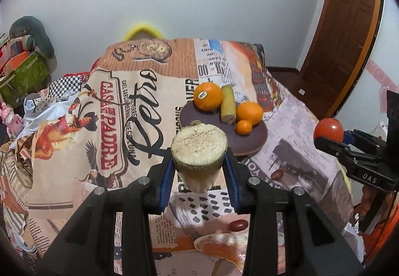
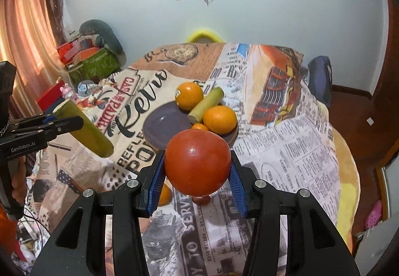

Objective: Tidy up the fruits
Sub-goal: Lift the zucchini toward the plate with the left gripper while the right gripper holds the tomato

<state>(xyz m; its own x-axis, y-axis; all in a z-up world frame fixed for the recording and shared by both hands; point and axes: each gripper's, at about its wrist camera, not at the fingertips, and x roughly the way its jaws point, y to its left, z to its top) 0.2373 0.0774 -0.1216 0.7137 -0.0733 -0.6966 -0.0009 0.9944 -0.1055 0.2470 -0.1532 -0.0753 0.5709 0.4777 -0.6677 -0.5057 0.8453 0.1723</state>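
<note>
My left gripper (image 1: 199,156) is shut on a short stick of sugarcane (image 1: 199,146), its pale cut end facing the camera, held above the table. In the right wrist view that green cane (image 2: 87,134) hangs at the left. My right gripper (image 2: 197,155) is shut on a red tomato (image 2: 197,161), which also shows at the right edge as the tomato (image 1: 328,129). Beyond both sits a dark purple plate (image 1: 249,143) with two oranges (image 1: 207,96), a small tangerine (image 1: 244,127) and another cane piece (image 1: 228,104). The plate's near left part (image 2: 164,124) is bare.
A newspaper-print cloth (image 2: 286,141) covers the table. An orange (image 2: 165,195) lies on it just below my right gripper, with a small dark red fruit (image 1: 238,225) nearby. Boxes and clutter (image 2: 92,64) stand far left, a brown door (image 1: 344,26) on the right.
</note>
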